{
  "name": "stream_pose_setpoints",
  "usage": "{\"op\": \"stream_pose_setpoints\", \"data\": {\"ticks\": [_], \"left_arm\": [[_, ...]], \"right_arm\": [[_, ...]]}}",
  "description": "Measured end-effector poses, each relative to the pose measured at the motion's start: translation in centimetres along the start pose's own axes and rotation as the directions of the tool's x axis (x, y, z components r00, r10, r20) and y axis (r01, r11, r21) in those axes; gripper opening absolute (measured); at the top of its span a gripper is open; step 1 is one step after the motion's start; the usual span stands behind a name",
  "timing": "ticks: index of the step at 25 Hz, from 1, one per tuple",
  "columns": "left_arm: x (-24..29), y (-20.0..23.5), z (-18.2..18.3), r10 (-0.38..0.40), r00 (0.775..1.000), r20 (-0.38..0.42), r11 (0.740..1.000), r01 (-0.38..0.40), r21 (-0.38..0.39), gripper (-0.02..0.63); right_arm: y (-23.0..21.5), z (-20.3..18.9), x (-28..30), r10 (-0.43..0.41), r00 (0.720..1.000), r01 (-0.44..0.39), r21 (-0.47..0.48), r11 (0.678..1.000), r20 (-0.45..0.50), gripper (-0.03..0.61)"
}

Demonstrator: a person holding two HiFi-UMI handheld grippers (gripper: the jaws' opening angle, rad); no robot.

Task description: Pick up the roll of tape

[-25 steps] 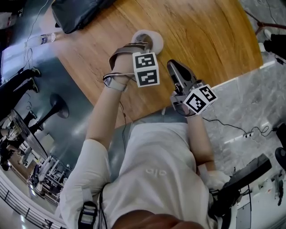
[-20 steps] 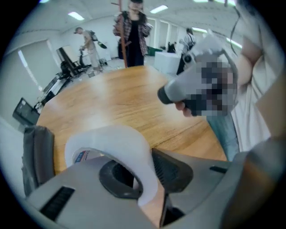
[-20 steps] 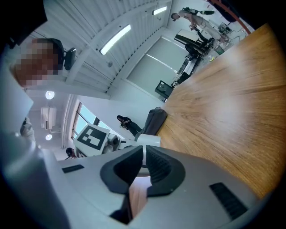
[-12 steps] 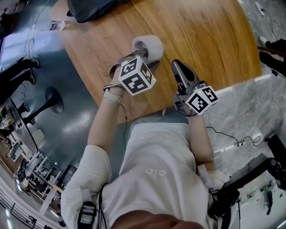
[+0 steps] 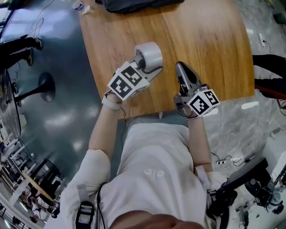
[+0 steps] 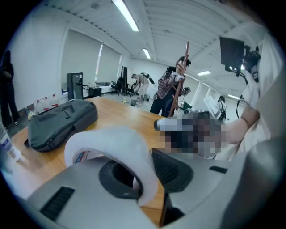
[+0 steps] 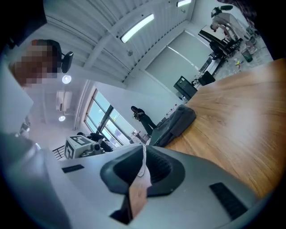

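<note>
- Because the left gripper (image 5: pixel 144 62) clamps only the wall of the roll of tape (image 5: pixel 149 54), with one jaw through the core and one outside, the roll could swivel or slide off if the hand tips further or the squeeze eases.
- The roll hangs above the wooden table (image 5: pixel 210 40), so a slip would probably send it rolling toward the edge or the dark bag (image 5: pixel 134 4).
- The right gripper (image 5: pixel 181 68), jaws together on nothing, sits close beside the roll without touching it. A careless sweep could knock it loose.
- The left forearm (image 5: pixel 100 129) reaches forward, its gripper angled downward and rolled so the marker cube (image 5: pixel 127 80) faces up and left. The right gripper points nearly level across the table.
</note>
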State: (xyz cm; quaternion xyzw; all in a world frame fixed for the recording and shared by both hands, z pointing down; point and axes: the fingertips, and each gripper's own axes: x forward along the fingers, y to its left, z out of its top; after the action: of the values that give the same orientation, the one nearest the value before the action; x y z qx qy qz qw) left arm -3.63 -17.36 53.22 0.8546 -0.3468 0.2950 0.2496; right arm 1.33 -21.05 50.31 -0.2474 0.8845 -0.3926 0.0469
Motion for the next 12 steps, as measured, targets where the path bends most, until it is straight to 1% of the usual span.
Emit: {"op": "stream_pose_setpoints", "data": {"ticks": [2, 4, 7, 9, 12], "left_arm": [[-2.5, 0.2, 0.1, 0.020, 0.997, 0.069, 0.998, -0.016, -0.060, 0.100], [-5.1, 0.3, 0.1, 0.046, 0.990, 0.136, 0.993, -0.030, -0.112, 0.100], [-10.0, -0.3, 0.3, 0.081, 0.966, 0.246, 0.983, -0.037, -0.180, 0.100], [-13.5, -0.4, 0.4, 0.126, 0.938, 0.323, 0.974, -0.055, -0.220, 0.100], [-18.6, -0.4, 0.4, 0.207, 0.880, 0.427, 0.959, -0.096, -0.267, 0.100]], "right_arm": [[1.7, 0.3, 0.9, 0.026, 1.000, -0.026, -0.039, 0.999, -0.008, 0.032], [3.7, 0.5, 1.6, 0.051, 0.999, -0.052, -0.079, 0.996, -0.017, 0.032], [8.0, 1.1, 2.4, 0.089, 0.996, -0.092, -0.130, 0.987, -0.031, 0.032], [10.9, 1.5, 3.2, 0.130, 0.991, -0.135, -0.170, 0.976, -0.039, 0.032], [15.4, 1.8, 4.7, 0.206, 0.976, -0.215, -0.242, 0.946, -0.065, 0.032]]}}
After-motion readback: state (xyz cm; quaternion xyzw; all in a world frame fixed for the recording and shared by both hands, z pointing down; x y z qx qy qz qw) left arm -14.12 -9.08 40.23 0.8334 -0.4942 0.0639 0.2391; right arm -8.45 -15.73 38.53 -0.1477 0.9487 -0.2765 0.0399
